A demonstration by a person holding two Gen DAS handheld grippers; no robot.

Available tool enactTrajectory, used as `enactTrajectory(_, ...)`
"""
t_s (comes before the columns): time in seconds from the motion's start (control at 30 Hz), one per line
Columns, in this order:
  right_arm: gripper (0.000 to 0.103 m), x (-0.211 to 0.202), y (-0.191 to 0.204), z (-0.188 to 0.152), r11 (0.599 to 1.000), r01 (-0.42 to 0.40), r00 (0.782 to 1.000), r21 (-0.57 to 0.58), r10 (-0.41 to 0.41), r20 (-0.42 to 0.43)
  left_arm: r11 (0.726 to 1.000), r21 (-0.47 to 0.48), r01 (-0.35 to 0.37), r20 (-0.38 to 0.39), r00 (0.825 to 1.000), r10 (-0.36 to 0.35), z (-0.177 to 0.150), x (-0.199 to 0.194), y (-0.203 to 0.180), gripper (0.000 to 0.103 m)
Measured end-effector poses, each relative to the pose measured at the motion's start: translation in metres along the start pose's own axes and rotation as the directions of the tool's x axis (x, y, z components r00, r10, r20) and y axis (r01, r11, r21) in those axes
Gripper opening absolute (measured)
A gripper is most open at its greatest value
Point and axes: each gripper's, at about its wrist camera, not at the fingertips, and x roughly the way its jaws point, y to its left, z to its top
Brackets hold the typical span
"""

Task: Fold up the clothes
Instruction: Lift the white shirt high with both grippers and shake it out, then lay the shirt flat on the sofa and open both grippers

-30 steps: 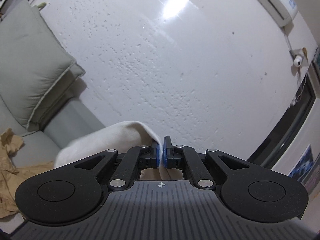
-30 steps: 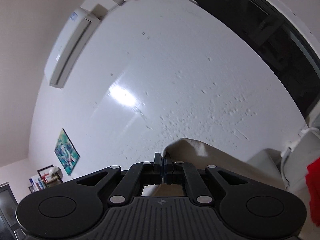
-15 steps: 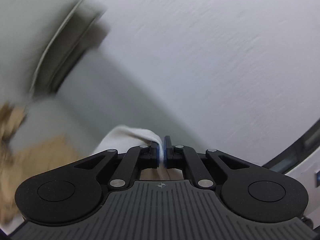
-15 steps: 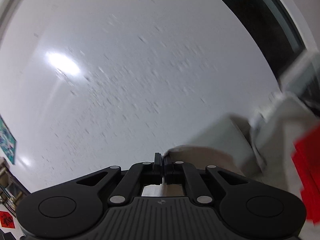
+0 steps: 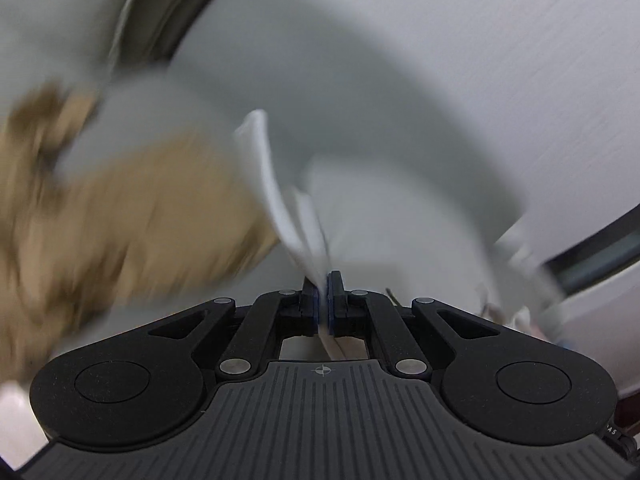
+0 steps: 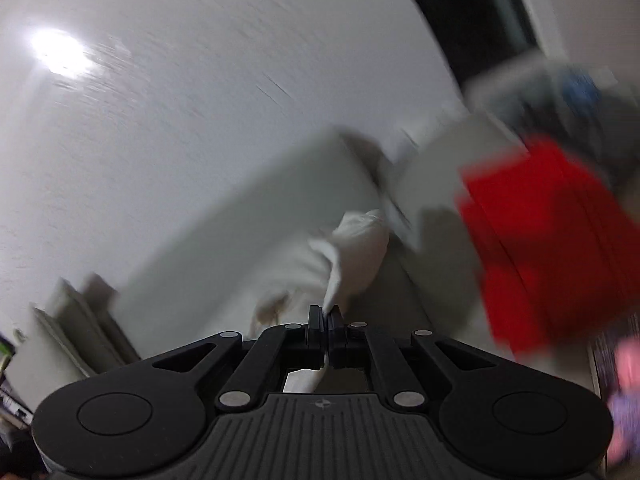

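A white garment point(image 5: 280, 196) is pinched between both grippers. My left gripper point(image 5: 323, 280) is shut on one edge of it; the cloth streams up and away from the jaws. My right gripper point(image 6: 325, 314) is shut on another part of the white garment point(image 6: 352, 248), which bunches just beyond the jaws. Both views are motion-blurred. How the cloth hangs between the two grippers is out of view.
A tan garment point(image 5: 120, 216) lies on the grey sofa point(image 5: 304, 92) at the left, with a cushion point(image 5: 60, 20) above. In the right wrist view a red item point(image 6: 548, 240) sits at the right by the sofa's arm point(image 6: 248, 216). White wall behind.
Both grippers have swung down from facing the wall toward the sofa, still shut on the white garment. The tan garment and the red item have come into view.
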Motion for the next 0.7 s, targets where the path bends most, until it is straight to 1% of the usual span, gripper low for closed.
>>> enactTrajectory(0.07, 0.004, 0.012, -0.026, -0.032, 0.996, 0.089, 0.993, 0.007, -0.088, -0.074, 0.998, -0.006, -0.057, -0.07, 0.996, 0.056, -0.026, 0.032, 0.02, 0.004)
enactTrajectory(0.1, 0.004, 0.016, -0.037, -0.048, 0.991, 0.135, 0.985, -0.001, -0.134, -0.11, 0.997, -0.007, -0.073, -0.084, 0.994, 0.072, -0.034, 0.039, 0.024, 0.004)
enactTrajectory(0.17, 0.004, 0.016, -0.049, -0.066, 0.982, 0.186, 0.97, -0.017, -0.187, -0.155, 0.994, -0.02, -0.104, -0.119, 0.988, 0.101, -0.054, 0.054, 0.039, 0.004)
enactTrajectory(0.23, 0.004, 0.013, -0.05, -0.072, 0.978, 0.204, 0.965, -0.043, -0.208, -0.162, 0.992, -0.002, -0.126, -0.114, 0.986, 0.125, -0.069, 0.053, 0.042, 0.004)
enactTrajectory(0.3, 0.004, 0.003, -0.048, -0.076, 0.974, 0.209, 0.962, -0.092, -0.221, -0.16, 0.99, 0.021, -0.137, -0.101, 0.985, 0.139, -0.075, 0.047, 0.04, 0.004)
enactTrajectory(0.37, 0.004, -0.008, -0.046, -0.08, 0.971, 0.205, 0.962, -0.126, -0.223, -0.159, 0.989, 0.054, -0.135, -0.09, 0.986, 0.139, -0.083, 0.037, 0.038, 0.004)
enactTrajectory(0.4, 0.004, 0.0, -0.049, -0.082, 0.969, 0.206, 0.961, -0.136, -0.227, -0.158, 0.988, 0.066, -0.137, -0.086, 0.986, 0.143, -0.079, 0.033, 0.037, 0.004)
enactTrajectory(0.43, 0.004, 0.003, -0.053, -0.083, 0.965, 0.211, 0.959, -0.153, -0.235, -0.159, 0.984, 0.093, -0.154, -0.09, 0.983, 0.162, -0.078, 0.032, 0.035, 0.004)
enactTrajectory(0.47, 0.004, 0.01, -0.055, -0.082, 0.961, 0.217, 0.954, -0.169, -0.246, -0.174, 0.978, 0.12, -0.17, -0.094, 0.979, 0.182, -0.078, 0.032, 0.034, 0.008)
enactTrajectory(0.5, 0.007, 0.018, -0.058, -0.081, 0.957, 0.223, 0.948, -0.184, -0.258, -0.189, 0.971, 0.147, -0.186, -0.097, 0.975, 0.202, -0.077, 0.031, 0.032, 0.018)
enactTrajectory(0.53, 0.009, 0.023, -0.061, -0.081, 0.952, 0.234, 0.937, -0.196, -0.275, -0.216, 0.956, 0.182, -0.229, -0.123, 0.96, 0.254, -0.079, 0.036, 0.033, 0.023)
enactTrajectory(0.57, 0.013, 0.028, -0.064, -0.081, 0.949, 0.242, 0.932, -0.201, -0.285, -0.226, 0.946, 0.201, -0.255, -0.145, 0.947, 0.287, -0.08, 0.038, 0.036, 0.025)
enactTrajectory(0.6, 0.02, 0.029, -0.064, -0.083, 0.94, 0.262, 0.917, -0.219, -0.313, -0.245, 0.938, 0.214, -0.273, -0.149, 0.94, 0.308, -0.084, 0.033, 0.037, 0.026)
enactTrajectory(0.63, 0.024, 0.032, -0.063, -0.082, 0.934, 0.271, 0.912, -0.231, -0.326, -0.25, 0.929, 0.228, -0.29, -0.153, 0.932, 0.329, -0.089, 0.027, 0.039, 0.026)
enactTrajectory(0.67, 0.034, 0.027, -0.063, -0.083, 0.927, 0.277, 0.908, -0.253, -0.339, -0.247, 0.929, 0.23, -0.29, -0.151, 0.932, 0.329, -0.092, 0.023, 0.04, 0.027)
enactTrajectory(0.7, 0.036, 0.017, -0.059, -0.083, 0.919, 0.271, 0.91, -0.286, -0.341, -0.236, 0.926, 0.243, -0.288, -0.133, 0.936, 0.326, -0.096, 0.013, 0.042, 0.028)
